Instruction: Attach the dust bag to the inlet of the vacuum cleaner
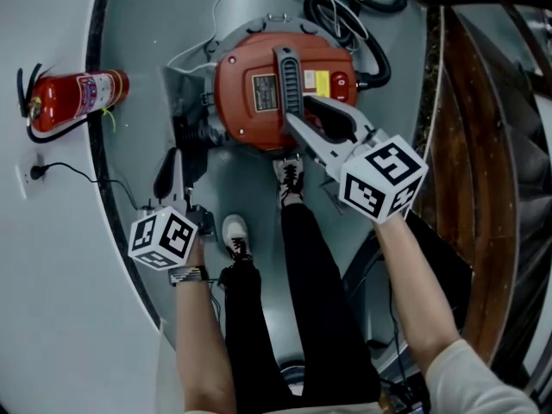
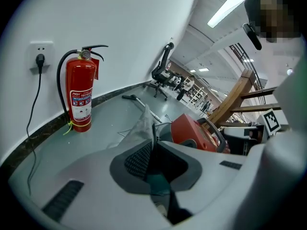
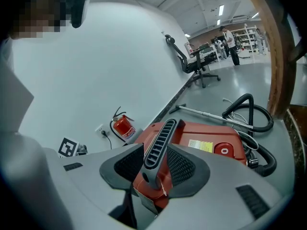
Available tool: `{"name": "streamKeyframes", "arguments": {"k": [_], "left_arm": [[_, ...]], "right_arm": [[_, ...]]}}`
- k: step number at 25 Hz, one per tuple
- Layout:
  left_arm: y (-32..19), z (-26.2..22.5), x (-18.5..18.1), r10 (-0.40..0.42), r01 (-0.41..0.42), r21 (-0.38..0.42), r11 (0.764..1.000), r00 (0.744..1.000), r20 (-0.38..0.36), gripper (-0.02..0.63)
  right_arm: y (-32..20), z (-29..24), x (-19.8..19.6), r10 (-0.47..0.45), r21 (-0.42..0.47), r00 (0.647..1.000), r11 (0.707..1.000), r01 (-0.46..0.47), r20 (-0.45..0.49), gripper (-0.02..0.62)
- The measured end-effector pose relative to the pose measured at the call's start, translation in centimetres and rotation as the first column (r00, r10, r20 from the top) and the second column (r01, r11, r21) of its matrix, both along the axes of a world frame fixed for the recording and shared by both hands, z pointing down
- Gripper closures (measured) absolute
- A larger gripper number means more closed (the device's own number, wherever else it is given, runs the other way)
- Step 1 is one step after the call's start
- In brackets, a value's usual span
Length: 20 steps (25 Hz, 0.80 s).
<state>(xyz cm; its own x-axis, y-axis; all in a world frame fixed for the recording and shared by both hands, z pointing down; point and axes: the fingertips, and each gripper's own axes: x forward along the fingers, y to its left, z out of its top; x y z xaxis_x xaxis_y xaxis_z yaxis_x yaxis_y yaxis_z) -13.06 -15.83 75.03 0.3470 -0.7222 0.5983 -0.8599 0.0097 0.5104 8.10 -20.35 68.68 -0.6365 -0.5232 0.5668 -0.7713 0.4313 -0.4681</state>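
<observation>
A red vacuum cleaner (image 1: 250, 84) stands on the grey floor, its dark ribbed handle (image 1: 289, 80) running across the top. My right gripper (image 1: 300, 110) straddles that handle (image 3: 160, 140): the jaws stand open, with a gap showing at one pad. A grey dust bag (image 1: 185, 89) hangs at the cleaner's left side. My left gripper (image 1: 181, 153) is shut on the bag's edge; in the left gripper view the grey fabric (image 2: 139, 128) runs between the pads (image 2: 136, 159). The cleaner's inlet is hidden.
A red fire extinguisher (image 1: 73, 97) stands by the curved white wall beside a wall socket (image 1: 33, 172) with a cord. A black hose (image 1: 345, 15) and a metal wand (image 3: 206, 111) lie behind the cleaner. Wooden framing (image 1: 492, 145) is at right. The person's shoes (image 1: 235, 231) are near the cleaner.
</observation>
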Motion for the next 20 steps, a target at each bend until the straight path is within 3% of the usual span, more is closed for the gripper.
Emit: {"name": "streamKeyframes", "arguments": {"k": [11,20], "left_arm": [[-0.1,-0.3,1.3,0.048,-0.048,0.002,0.999,0.998,-0.051,0.586],[0.0,-0.3,1.5,0.094,-0.095,0.021,0.995,0.995,0.040,0.588]], "right_arm": [[0.2,-0.1,-0.2,-0.008,0.010,1.000,1.000,0.008,-0.012,0.416],[0.2,-0.1,-0.3,-0.034,0.005,0.999,0.999,0.034,-0.007,0.416]]}}
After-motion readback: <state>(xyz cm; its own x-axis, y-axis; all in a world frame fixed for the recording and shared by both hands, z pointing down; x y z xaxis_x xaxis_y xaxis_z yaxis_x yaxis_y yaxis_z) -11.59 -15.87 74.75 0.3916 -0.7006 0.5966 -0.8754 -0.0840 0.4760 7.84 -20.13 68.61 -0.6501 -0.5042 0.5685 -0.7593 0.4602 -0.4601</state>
